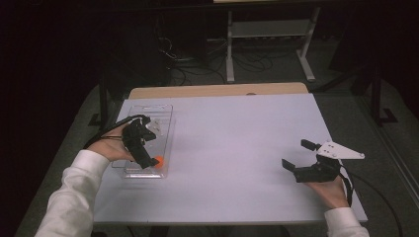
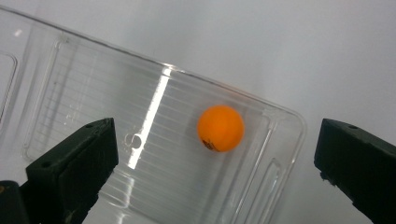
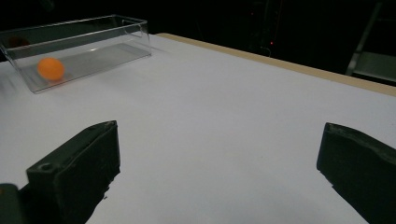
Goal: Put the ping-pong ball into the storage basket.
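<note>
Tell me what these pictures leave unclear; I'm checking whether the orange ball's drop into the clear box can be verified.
- Orange ball: its dark print is too small to read in the left gripper view.
- Clear box: in the high view the left gripper hides part of its floor.
- Far end of the box: cut off by the left gripper view's edge.

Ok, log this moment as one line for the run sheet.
left hand-held gripper: open above orange ball | ball: loose in clear tray | right hand-held gripper: open, over bare table
</note>
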Action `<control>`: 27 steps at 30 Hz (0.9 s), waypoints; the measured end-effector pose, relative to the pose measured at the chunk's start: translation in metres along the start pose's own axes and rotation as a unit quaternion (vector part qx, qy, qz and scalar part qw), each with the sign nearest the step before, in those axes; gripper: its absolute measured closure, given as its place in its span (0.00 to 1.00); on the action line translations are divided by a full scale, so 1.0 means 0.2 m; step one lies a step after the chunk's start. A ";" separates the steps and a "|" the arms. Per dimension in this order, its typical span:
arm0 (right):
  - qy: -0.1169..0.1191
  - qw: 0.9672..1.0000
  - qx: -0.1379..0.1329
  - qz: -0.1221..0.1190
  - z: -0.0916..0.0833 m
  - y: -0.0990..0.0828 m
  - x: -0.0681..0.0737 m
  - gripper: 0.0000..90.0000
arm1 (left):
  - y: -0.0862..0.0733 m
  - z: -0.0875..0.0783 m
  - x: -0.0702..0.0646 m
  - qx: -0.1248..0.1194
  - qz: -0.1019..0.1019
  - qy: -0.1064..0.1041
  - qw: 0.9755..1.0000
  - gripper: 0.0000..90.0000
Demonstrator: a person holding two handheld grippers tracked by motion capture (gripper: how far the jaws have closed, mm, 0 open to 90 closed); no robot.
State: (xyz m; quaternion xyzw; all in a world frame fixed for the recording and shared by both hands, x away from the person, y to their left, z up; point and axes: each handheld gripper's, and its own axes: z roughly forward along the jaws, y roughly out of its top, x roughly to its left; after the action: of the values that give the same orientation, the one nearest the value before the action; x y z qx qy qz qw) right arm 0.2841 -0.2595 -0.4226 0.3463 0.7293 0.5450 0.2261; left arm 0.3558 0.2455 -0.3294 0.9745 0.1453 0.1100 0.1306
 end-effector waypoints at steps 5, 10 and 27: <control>0.001 1.000 -0.004 0.000 0.00 0.00 0.00 0.00 | -0.03 -0.02 -0.01 -0.024 -0.011 0.000 1.000 0.00; 0.001 1.000 -0.004 0.001 0.00 0.00 0.00 0.00 | -0.04 -0.03 -0.02 -0.043 -0.017 0.002 0.999 0.00; 0.001 1.000 -0.004 0.001 0.00 0.00 0.00 0.00 | -0.13 -0.07 -0.01 -0.106 -0.051 0.011 0.993 0.00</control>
State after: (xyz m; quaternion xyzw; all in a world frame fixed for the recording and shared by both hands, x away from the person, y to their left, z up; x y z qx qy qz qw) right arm 0.2839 -0.2604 -0.4223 0.3456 0.7271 0.5484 0.2261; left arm 0.3436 0.2714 -0.3238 0.9452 0.1840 0.1287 0.2370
